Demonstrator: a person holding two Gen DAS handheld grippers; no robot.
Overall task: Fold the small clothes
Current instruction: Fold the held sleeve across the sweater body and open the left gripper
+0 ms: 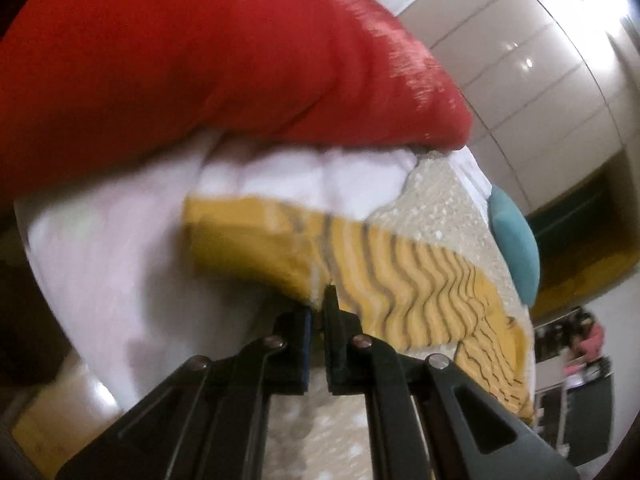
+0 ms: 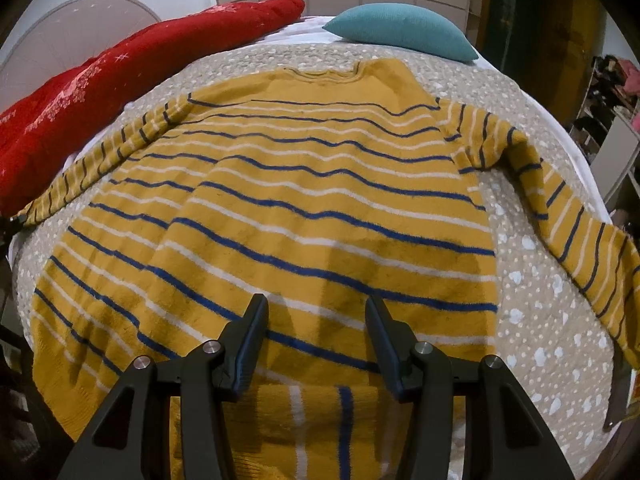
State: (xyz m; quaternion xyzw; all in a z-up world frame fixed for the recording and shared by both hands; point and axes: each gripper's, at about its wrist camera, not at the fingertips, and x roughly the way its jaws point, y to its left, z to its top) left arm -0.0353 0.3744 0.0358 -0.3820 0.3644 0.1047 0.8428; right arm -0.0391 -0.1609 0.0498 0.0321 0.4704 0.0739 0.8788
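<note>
A mustard-yellow sweater (image 2: pixel 304 200) with blue and white stripes lies spread flat on the speckled beige bedspread (image 2: pixel 532 320), neck toward the far side, both sleeves stretched out. My right gripper (image 2: pixel 316 320) is open, hovering just above the sweater's lower hem. In the left wrist view, my left gripper (image 1: pixel 320 304) is shut on the cuff end of the sweater's left sleeve (image 1: pixel 380 276), at the bed's left edge. That view is blurred.
A thick red blanket (image 2: pixel 120 92) lies along the bed's left side; it also fills the top of the left wrist view (image 1: pixel 200 80), above white bedding (image 1: pixel 120 260). A teal pillow (image 2: pixel 404 32) sits at the far end. Shelves with clutter (image 2: pixel 612 92) stand at right.
</note>
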